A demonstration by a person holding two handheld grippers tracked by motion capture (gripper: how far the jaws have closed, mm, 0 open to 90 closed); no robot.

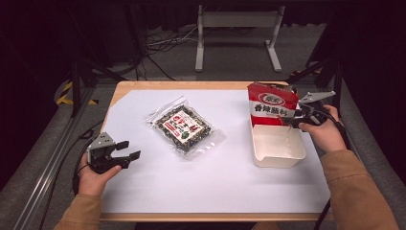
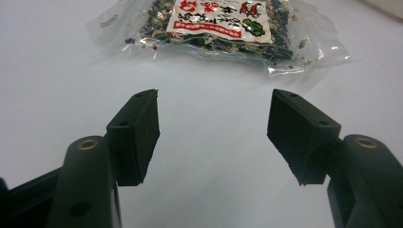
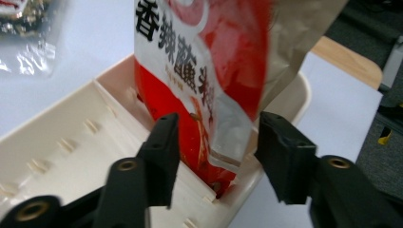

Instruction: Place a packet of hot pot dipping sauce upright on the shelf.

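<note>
A red snack bag (image 1: 272,103) with black lettering stands upright in the far end of a cream tray (image 1: 277,155). My right gripper (image 1: 293,120) sits at the bag's right side. In the right gripper view its jaws stand apart on either side of the bag's lower edge (image 3: 204,71), over the tray's wall (image 3: 62,137), and the pads do not press on it. A clear bag of dark dried bits with a red-and-white label (image 1: 184,125) lies flat mid-table. My left gripper (image 1: 127,149) rests open near the front left, pointing at that clear bag (image 2: 218,28), with nothing between its jaws.
A white sheet (image 1: 215,182) covers most of the wooden table, whose bare edge (image 1: 124,88) shows at the back left. Beyond the table stands a white metal frame (image 1: 237,28) on the floor, with cables beside it.
</note>
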